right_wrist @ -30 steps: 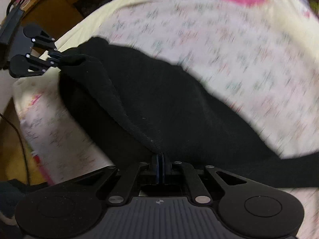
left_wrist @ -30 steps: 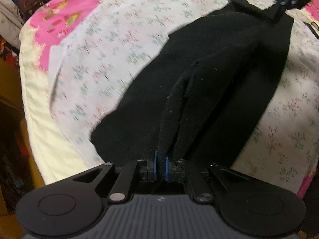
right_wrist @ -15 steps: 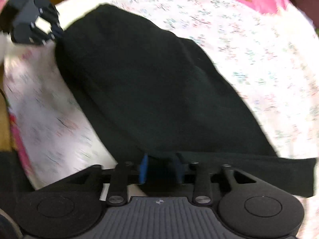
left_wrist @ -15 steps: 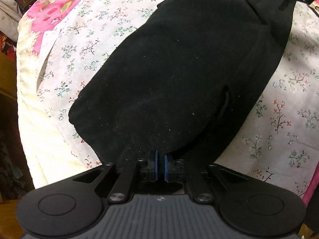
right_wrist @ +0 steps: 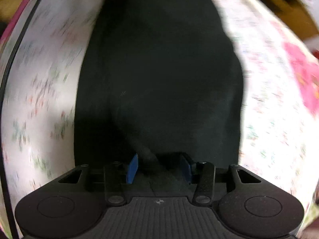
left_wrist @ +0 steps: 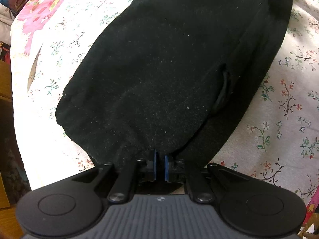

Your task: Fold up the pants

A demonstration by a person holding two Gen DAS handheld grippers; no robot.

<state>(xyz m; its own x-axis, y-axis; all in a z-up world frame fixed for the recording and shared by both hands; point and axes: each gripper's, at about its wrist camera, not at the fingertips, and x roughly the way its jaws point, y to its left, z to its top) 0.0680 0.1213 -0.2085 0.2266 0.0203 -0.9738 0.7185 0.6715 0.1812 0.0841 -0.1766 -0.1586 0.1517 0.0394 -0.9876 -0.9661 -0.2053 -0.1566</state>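
The black pants [left_wrist: 169,69] lie folded over on themselves on the floral bedsheet [left_wrist: 289,107], filling the middle of both views. My left gripper [left_wrist: 160,166] points down at their near edge. Its blue pads stand almost together, shut on the hem of the top layer. In the blurred right wrist view the pants [right_wrist: 159,69] run straight away from my right gripper [right_wrist: 159,167]. The right jaws are opening. Their blue pads [right_wrist: 132,168] stand well apart, and a loose ridge of black cloth lies between them without being pressed.
A pink patterned patch [left_wrist: 45,10] covers the sheet's far left corner. Dark wooden furniture [left_wrist: 5,91] lies past the bed's left edge. In the right wrist view a black cable [right_wrist: 12,59] runs along the left side of the bed.
Both grippers have sunk toward the bed, and the lifted layer of the pants now lies flat on the layer below. The right gripper has rolled round and its pads have parted from the cloth.
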